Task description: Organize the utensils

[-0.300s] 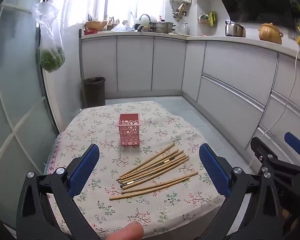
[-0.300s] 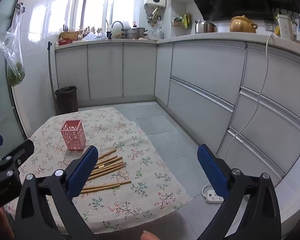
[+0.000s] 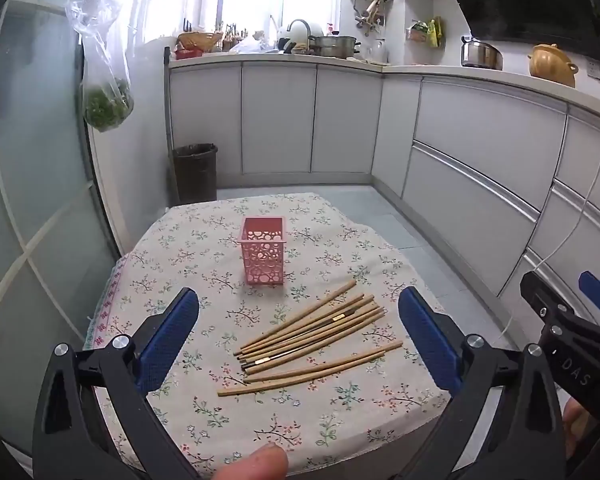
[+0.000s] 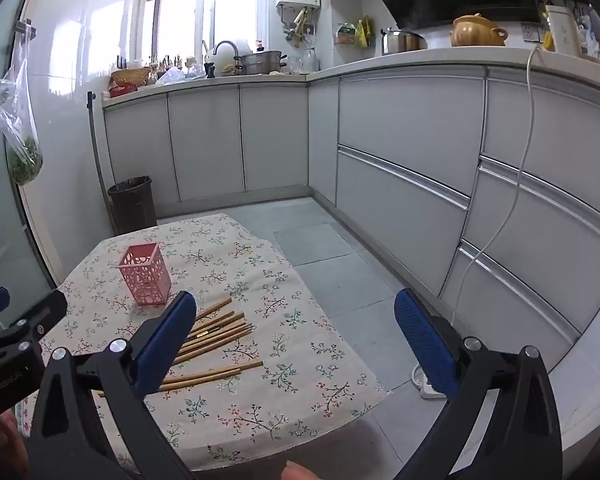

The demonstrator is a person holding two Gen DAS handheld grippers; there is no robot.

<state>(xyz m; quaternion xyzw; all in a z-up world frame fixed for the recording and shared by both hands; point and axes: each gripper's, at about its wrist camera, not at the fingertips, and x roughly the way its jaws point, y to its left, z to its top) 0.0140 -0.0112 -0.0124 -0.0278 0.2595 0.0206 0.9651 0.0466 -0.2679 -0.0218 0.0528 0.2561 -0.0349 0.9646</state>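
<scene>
Several wooden chopsticks (image 3: 314,330) lie scattered flat on a small table with a floral cloth (image 3: 180,248), seen too in the right wrist view as chopsticks (image 4: 216,334). Behind them stands an upright pink perforated holder (image 3: 263,255), the same holder (image 4: 145,279) with nothing in it. My left gripper (image 3: 298,338) hovers open above the near side of the table, the chopsticks between its blue pads but well below them. My right gripper (image 4: 294,342) is open over the table's right edge, and shows at the far right as the right gripper (image 3: 568,312).
A dark waste bin (image 3: 195,172) stands on the floor beyond the table. Grey cabinets (image 3: 472,168) run along the back and right. A bag of greens (image 3: 106,106) hangs at the left by a glass door. A white cable (image 4: 500,224) drops to a power strip (image 4: 430,388).
</scene>
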